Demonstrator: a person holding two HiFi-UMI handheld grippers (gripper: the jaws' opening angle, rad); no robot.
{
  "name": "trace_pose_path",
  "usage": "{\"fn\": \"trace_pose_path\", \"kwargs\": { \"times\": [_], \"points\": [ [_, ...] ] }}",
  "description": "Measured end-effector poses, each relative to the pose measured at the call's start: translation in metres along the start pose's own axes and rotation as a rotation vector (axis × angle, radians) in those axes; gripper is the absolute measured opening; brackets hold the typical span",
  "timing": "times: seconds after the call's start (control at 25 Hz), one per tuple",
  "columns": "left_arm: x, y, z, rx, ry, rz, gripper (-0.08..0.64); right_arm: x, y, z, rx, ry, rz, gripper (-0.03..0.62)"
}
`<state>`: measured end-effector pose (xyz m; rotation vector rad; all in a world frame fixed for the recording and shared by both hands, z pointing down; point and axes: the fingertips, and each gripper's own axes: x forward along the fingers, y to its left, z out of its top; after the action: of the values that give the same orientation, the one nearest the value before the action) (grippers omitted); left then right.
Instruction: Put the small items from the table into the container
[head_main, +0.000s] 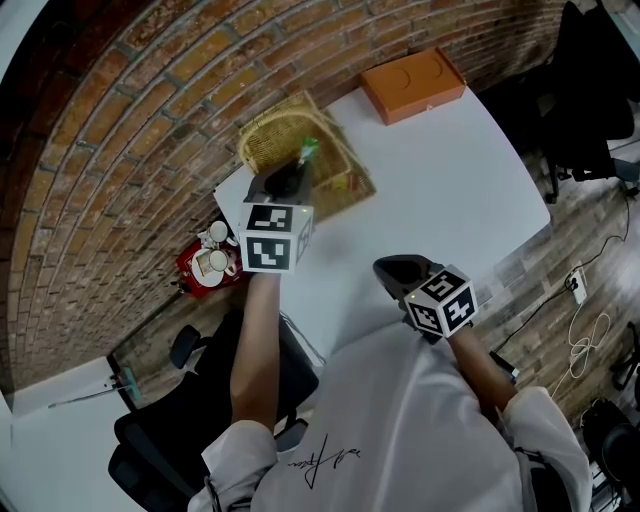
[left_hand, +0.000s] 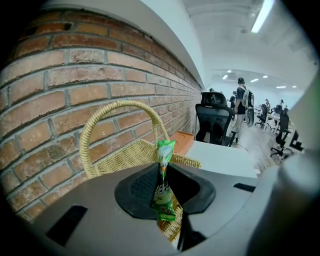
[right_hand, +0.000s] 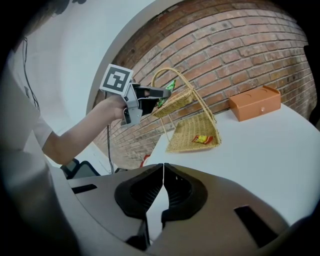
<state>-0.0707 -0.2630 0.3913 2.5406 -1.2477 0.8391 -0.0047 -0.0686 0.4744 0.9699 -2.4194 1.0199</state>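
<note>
My left gripper is shut on a green snack packet, which hangs upright between the pads. It hovers right at the wicker basket with an arched handle, at the table's far left by the brick wall. The right gripper view also shows the left gripper holding the green packet over the basket. A red and yellow packet lies on the basket's lower wicker part. My right gripper is shut with nothing in it, above the white table near its front edge.
An orange box stands at the table's far end. A red tray with cups sits below the table's left edge. Beside it is a black office chair. More chairs and people are far off in the room.
</note>
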Motion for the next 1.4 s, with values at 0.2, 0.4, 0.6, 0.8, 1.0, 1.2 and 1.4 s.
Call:
{"fn": "trace_pose_path", "kwargs": {
  "times": [0.2,0.4,0.6,0.8,1.0,1.2,1.4],
  "points": [
    [0.003,0.002,-0.003,-0.005,0.009,0.004,0.064,0.000,-0.001,-0.001,0.004,-0.001,0.003,0.023],
    [0.002,0.001,-0.001,-0.015,0.000,-0.001,0.064,-0.003,-0.003,-0.001,0.011,-0.005,0.003,0.023],
    [0.002,0.000,-0.002,-0.012,0.008,-0.006,0.066,-0.006,-0.006,0.002,0.030,-0.018,0.005,0.023],
    [-0.002,0.001,0.000,-0.016,-0.006,0.005,0.066,-0.011,-0.011,0.009,0.022,-0.032,-0.008,0.023],
    [-0.008,-0.002,-0.001,-0.010,-0.009,0.012,0.066,-0.016,-0.019,0.015,-0.003,-0.042,-0.025,0.023],
    [-0.017,-0.007,-0.005,-0.041,-0.033,-0.002,0.066,-0.023,-0.026,0.026,-0.023,-0.064,-0.054,0.023],
    [-0.026,-0.012,-0.011,-0.069,-0.049,-0.005,0.064,-0.032,-0.029,0.035,-0.036,-0.085,-0.070,0.023]
  ]
}}
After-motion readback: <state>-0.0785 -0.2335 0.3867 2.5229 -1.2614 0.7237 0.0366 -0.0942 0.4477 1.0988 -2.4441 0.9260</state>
